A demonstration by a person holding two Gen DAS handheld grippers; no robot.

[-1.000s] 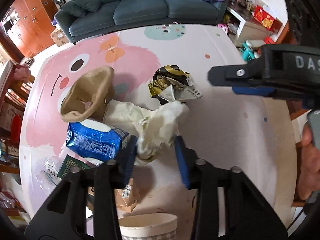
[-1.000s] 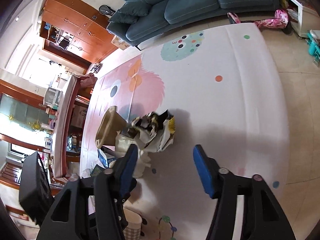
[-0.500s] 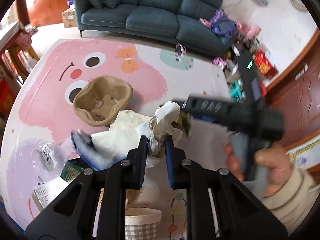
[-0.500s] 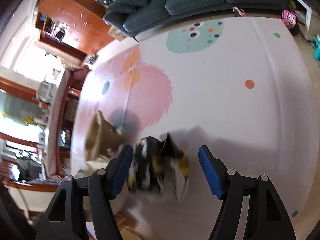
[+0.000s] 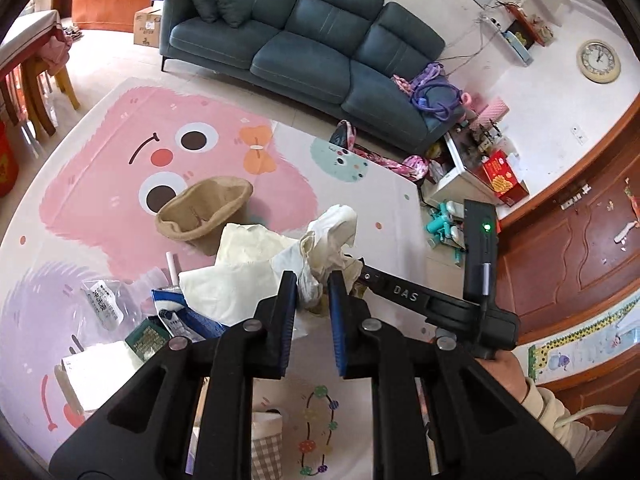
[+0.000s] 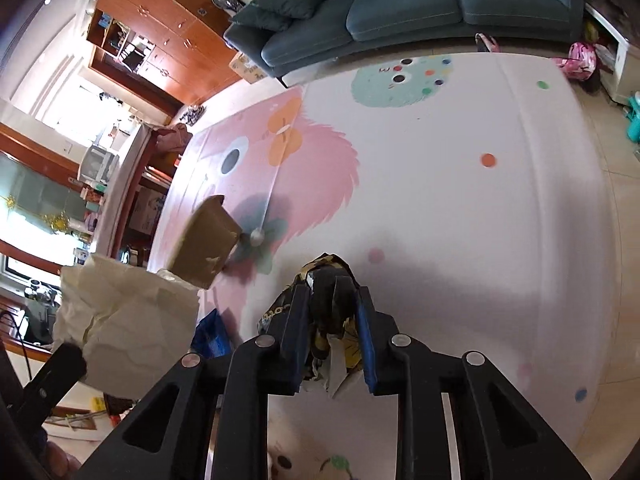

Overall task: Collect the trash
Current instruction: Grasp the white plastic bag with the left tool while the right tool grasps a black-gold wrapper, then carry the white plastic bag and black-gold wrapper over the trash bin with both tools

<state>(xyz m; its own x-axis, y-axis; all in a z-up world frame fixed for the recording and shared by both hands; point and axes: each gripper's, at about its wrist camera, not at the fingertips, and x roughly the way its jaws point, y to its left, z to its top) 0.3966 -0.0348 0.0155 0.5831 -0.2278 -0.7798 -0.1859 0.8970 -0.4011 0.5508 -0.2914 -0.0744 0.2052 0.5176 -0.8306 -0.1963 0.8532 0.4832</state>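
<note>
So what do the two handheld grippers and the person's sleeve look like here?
Both the left gripper and the right gripper are matte black with blue-padded jaws and silver rivets. The right one shows white "DAS" lettering and a green light. The sleeve is cream.

A cartoon play mat (image 5: 100, 184) covers the tiled floor (image 5: 112, 60), pink monster face at centre-left of the left view. On it lie a tan pulp tray (image 5: 204, 210) mid-frame, cream paper (image 5: 248, 256) below it, a blue packet (image 5: 188, 316), a clear wrapper (image 5: 102, 298) at left, and a checked bin (image 5: 266, 444) at the bottom edge.
</note>
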